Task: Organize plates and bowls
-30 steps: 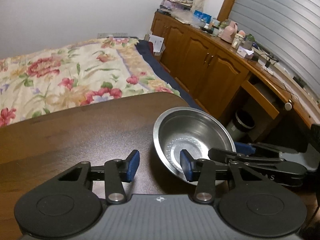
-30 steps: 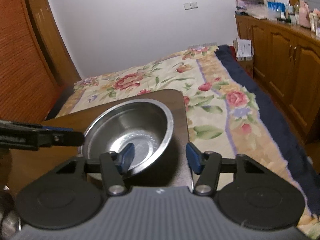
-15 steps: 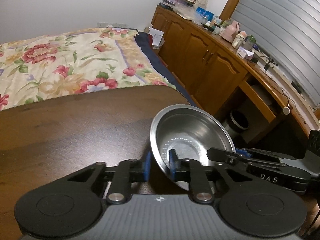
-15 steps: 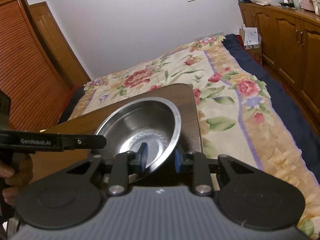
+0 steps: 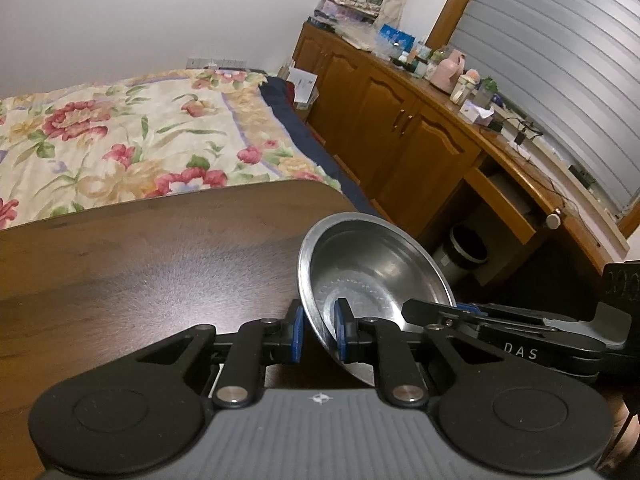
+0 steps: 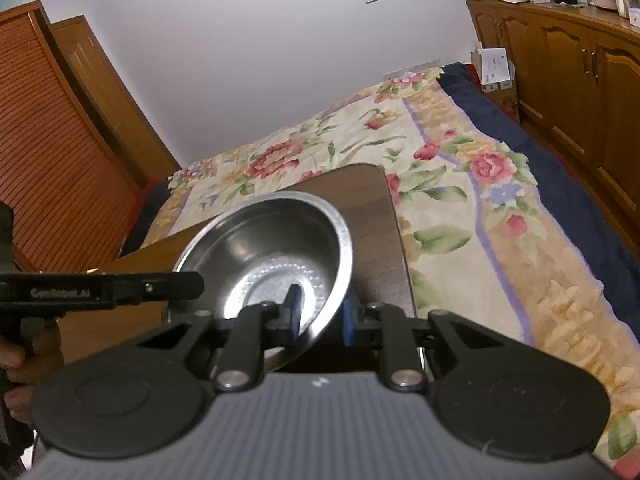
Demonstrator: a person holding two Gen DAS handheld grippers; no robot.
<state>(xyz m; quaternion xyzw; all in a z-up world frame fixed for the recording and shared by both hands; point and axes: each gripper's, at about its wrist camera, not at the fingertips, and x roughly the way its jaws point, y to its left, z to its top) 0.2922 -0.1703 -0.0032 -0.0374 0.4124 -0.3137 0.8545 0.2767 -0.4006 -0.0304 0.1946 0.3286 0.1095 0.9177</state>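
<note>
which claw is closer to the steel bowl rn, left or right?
Neither: both grip it. The left claw is clamped on the steel bowl at its near-left rim; the right claw has just closed on the opposite rim, one pad inside the bowl, one outside.

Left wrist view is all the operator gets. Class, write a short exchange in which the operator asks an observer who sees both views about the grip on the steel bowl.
Operator: Does the right gripper have the rim properly?
Observer: Yes. The right gripper has just been closing on the steel bowl, with one pad inside the rim and one outside.
Operator: What is holding my left gripper?
Observer: A hand is wrapped around the handle of the left gripper, whose jaws have just been closing on the opposite side of the rim.
</note>
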